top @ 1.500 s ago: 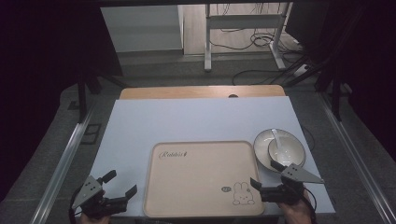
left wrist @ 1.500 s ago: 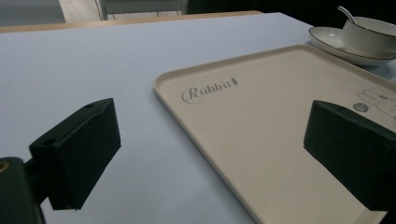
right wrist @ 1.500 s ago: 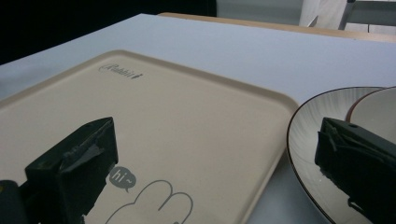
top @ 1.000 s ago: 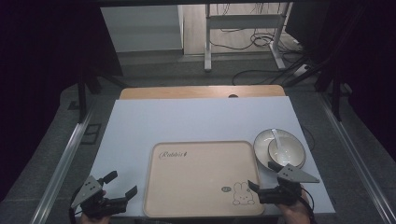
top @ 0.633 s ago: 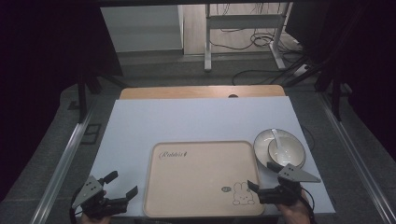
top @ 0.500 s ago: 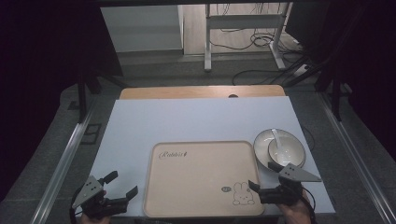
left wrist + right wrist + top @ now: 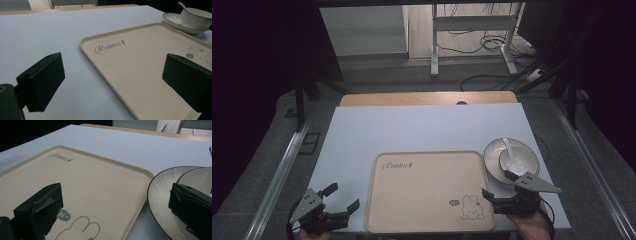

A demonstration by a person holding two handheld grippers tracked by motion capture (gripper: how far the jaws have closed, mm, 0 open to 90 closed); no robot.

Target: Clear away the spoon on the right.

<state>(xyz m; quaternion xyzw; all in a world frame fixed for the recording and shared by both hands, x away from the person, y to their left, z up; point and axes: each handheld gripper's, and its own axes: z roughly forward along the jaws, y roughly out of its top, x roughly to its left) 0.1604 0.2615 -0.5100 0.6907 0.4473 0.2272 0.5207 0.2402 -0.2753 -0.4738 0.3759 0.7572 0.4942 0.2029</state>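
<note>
The right gripper (image 7: 498, 187) is sitting at the near right of the white table top (image 7: 422, 127), jaws spread wide and gripping nothing; in the right gripper view one jaw is hanging over the rabbit-print corner of the beige rectangular plastic tray (image 7: 427, 190) and the other over the near rim of the round white ribbed plate (image 7: 492, 155). Compared with the earlier frames, this gripper is sitting marginally nearer the plate than a second ago, a tiny shift only, with the jaw gap looking the same. The left gripper (image 7: 344, 198) is hovering at the near left corner of the table, just beside the tray's left edge, jaws also wide apart and empty; it is showing no visible change from 1.5 s ago. The tray (image 7: 140, 65) is lying flat at the near centre of the table, unmoved. The plate (image 7: 162, 195) is lying just beside the tray's far right corner, whether touching I cannot tell, and is carrying the small white ceramic bowl (image 7: 518, 160) with a white spoon (image 7: 508, 150) standing in it; the bowl (image 7: 195, 17) and spoon (image 7: 182, 5) are staying put across all frames.
</note>
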